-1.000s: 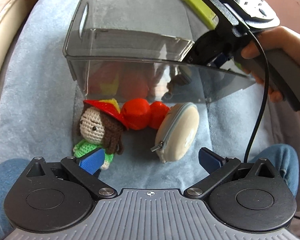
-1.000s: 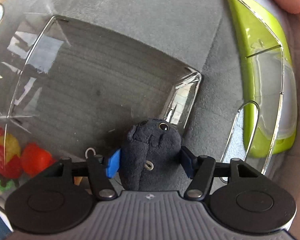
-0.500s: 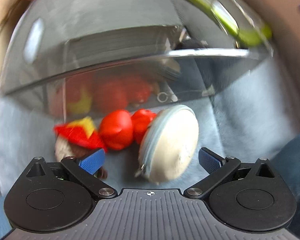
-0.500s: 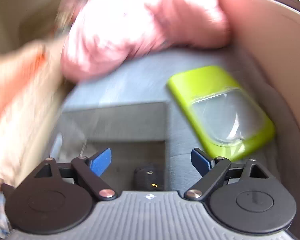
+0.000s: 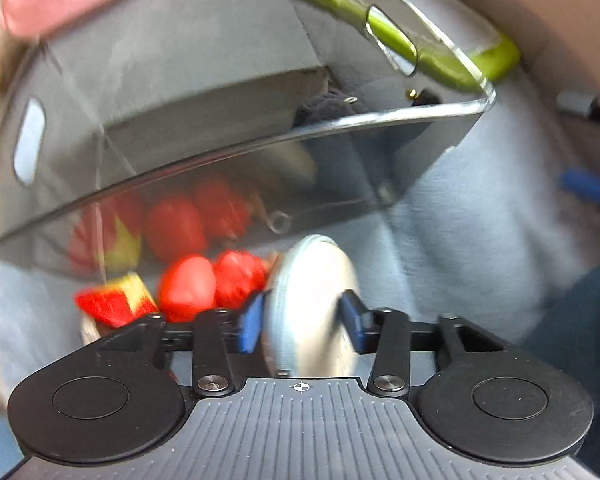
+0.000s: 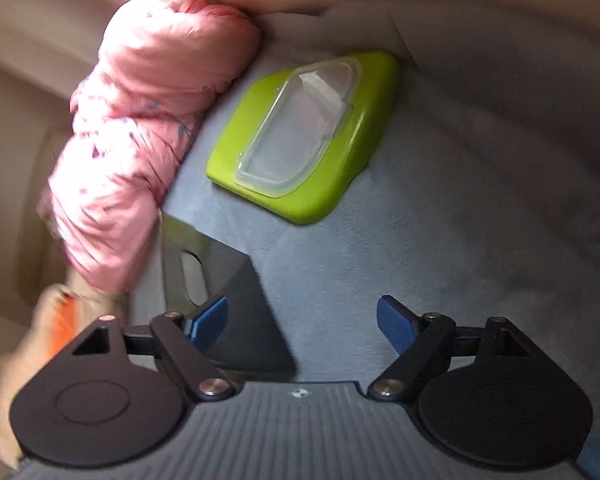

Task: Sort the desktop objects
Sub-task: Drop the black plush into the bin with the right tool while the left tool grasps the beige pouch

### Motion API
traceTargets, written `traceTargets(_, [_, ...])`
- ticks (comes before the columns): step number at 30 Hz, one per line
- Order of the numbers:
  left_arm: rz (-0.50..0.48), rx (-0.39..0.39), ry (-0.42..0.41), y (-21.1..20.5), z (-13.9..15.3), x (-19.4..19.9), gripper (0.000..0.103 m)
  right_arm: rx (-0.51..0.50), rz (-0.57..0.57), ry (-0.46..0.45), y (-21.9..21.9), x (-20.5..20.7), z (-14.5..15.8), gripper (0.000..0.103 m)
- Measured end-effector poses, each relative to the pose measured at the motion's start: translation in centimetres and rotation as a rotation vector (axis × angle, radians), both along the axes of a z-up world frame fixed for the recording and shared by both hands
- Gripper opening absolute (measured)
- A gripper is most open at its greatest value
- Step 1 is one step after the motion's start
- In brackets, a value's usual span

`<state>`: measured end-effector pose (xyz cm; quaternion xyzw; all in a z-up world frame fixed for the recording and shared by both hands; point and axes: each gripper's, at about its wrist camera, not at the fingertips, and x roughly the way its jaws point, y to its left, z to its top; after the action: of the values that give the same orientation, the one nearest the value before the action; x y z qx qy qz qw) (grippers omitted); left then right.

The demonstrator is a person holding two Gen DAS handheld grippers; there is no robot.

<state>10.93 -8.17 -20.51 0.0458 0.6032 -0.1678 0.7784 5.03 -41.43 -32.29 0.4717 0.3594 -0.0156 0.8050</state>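
My left gripper (image 5: pixel 302 322) is shut on the round beige zip pouch (image 5: pixel 314 300), just in front of the clear grey storage bin (image 5: pixel 180 96). A dark plush toy (image 5: pixel 324 108) lies inside the bin at its far right. Two red soft toys (image 5: pixel 208 284) and the red-and-yellow hat of the crochet doll (image 5: pixel 114 300) lie left of the pouch. My right gripper (image 6: pixel 300 326) is open and empty, above the grey blanket (image 6: pixel 440 240) beside the bin's corner (image 6: pixel 228 300).
A green lid with a clear window (image 6: pixel 304 136) lies on the blanket beyond the bin; it also shows in the left wrist view (image 5: pixel 420 36). A pink quilted garment (image 6: pixel 140 120) lies at the left. Beige walls surround the blanket.
My left gripper moved forward and closed on the beige pouch. My right gripper let go of the dark plush toy in the bin, opened and pulled back out of it.
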Motion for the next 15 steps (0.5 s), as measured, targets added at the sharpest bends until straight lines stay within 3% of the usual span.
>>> traceTargets(4, [-0.070, -0.034, -0.005, 0.4, 3.9, -0.5, 0.041, 0.167, -0.040, 0.007, -1.7, -0.7, -2.2, 0.087])
traceTargets(6, [-0.063, -0.046, -0.001, 0.7, 5.3, -0.1, 0.041, 0.196, -0.050, 0.005, -2.1, -0.9, -2.5, 0.088])
traceTargets(9, [-0.014, -0.188, 0.097, 1.8, 7.3, 1.3, 0.041, 0.198, -0.031, 0.007, -2.0, -0.9, -2.0, 0.088])
traceTargets(10, [-0.005, -0.237, 0.095, 2.1, 8.6, 2.0, 0.041, 0.193, -0.026, 0.012, -1.8, -0.6, -1.7, 0.089])
traceTargets(12, [0.017, -0.312, 0.061, 2.8, 11.6, 3.7, 0.041, 0.184, -0.017, 0.015, -1.7, -0.5, -1.5, 0.089])
traceTargets(15, [0.052, -0.327, -0.048, 3.3, 14.9, 7.3, 0.041, 0.194, -0.015, 0.018, -1.6, -0.5, -1.6, 0.091])
